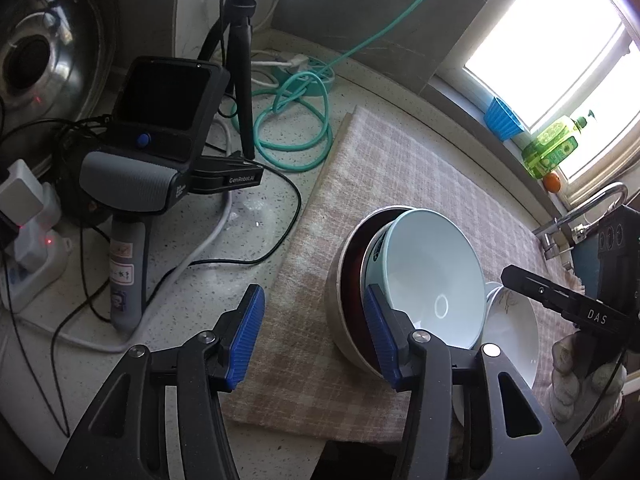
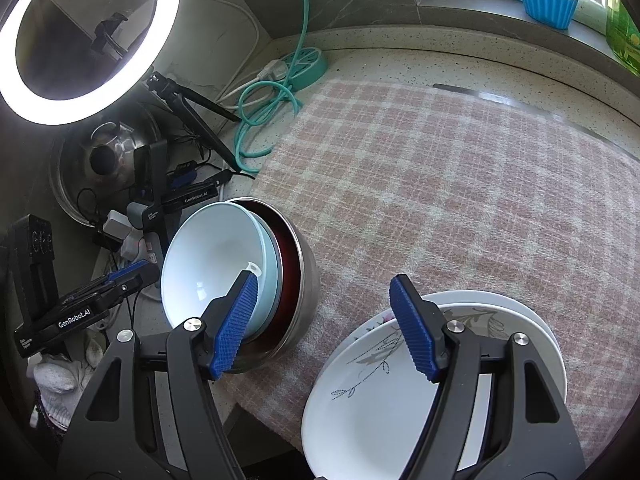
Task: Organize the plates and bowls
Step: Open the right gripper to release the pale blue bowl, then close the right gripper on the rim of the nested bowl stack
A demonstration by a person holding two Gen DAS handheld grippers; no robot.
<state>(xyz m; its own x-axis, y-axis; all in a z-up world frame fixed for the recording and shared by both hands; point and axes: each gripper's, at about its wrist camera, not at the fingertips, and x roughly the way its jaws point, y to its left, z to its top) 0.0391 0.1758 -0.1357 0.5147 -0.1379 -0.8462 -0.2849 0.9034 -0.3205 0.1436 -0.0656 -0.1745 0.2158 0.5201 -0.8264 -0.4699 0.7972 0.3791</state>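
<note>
On the checked cloth (image 2: 440,160) stands a steel bowl (image 1: 338,320) holding a dark red bowl (image 1: 354,264). A light blue bowl (image 1: 432,272) lies tilted inside them. My left gripper (image 1: 316,338) is open just left of this stack; its right pad overlaps the rim in view, with only cloth between the pads. To the right lies a stack of white plates, a floral plate (image 2: 380,384) on top. My right gripper (image 2: 326,326) hangs open above the gap between the bowl stack (image 2: 216,268) and the plates, holding nothing.
Left of the cloth the counter is crowded: a spare gripper on a stand (image 1: 160,140), a tripod (image 1: 240,60) with a ring light (image 2: 80,40), teal cable loops (image 1: 296,120), chargers and a steel lid (image 1: 40,52). A faucet (image 1: 588,208), blue cup (image 1: 502,118) and green bottle (image 1: 556,144) are by the window.
</note>
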